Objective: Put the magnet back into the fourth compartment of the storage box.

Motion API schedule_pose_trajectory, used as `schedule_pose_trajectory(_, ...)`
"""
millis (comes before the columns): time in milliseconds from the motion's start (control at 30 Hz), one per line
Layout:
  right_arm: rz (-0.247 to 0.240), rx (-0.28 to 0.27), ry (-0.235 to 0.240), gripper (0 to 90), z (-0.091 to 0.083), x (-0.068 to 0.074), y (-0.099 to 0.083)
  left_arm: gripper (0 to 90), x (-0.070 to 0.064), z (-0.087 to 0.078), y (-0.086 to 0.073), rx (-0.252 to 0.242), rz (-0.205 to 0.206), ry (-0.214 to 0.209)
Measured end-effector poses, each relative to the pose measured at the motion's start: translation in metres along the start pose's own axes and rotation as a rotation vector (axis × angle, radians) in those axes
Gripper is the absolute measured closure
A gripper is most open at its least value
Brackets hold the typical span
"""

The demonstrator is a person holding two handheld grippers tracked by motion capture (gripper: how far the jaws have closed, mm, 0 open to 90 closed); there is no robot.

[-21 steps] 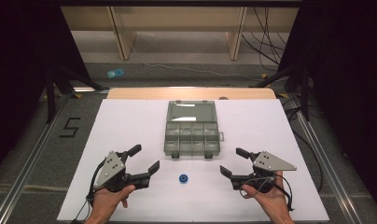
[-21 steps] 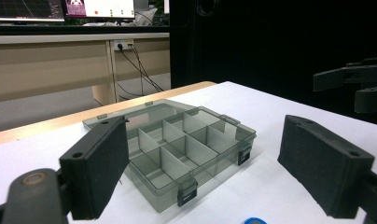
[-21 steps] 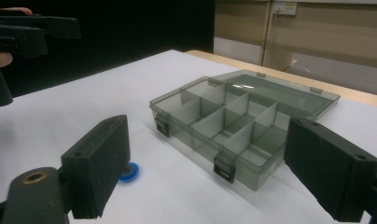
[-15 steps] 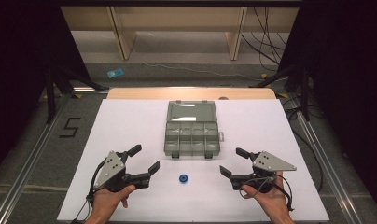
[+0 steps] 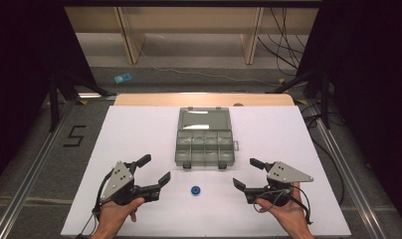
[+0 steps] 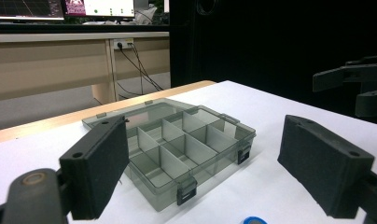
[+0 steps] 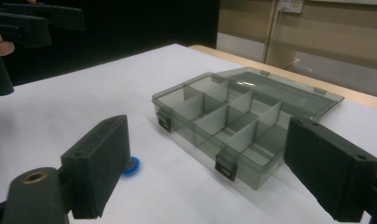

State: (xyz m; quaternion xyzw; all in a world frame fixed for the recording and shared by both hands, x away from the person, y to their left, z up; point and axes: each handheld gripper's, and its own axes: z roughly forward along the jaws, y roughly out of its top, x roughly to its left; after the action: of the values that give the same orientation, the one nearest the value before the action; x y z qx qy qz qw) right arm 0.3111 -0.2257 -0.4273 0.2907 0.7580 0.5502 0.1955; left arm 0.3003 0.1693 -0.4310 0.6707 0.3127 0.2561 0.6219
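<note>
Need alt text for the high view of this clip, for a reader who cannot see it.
A person's two hands hold the open left gripper and the open right gripper low over a white table, with a small blue ring lying between them. Beyond the ring sits an open grey compartment box, its lid laid flat behind it.

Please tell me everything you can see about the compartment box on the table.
The box is smoky grey see-through plastic, as it looks. It lies flat on the white table, mid-table, with its lid swung fully open and lying flat behind it. Dividers split the tray into two rows of four compartments, all empty. Two dark latches hang on the near edge. Nothing touches it but the table; the blue ring lies apart, nearer the person.
</note>
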Motion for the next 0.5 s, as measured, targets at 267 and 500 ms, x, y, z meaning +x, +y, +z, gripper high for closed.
schedule_pose_trajectory(267,-0.047,0.023,0.031,15.7,0.005,0.005,0.003,15.6,0.001,0.000,0.000,0.001,0.005,0.000)
schedule_pose_trajectory(500,-0.109,0.079,0.058,15.8,0.012,0.011,0.007,15.6,0.001,0.001,0.000,0.002,0.007,0.000)
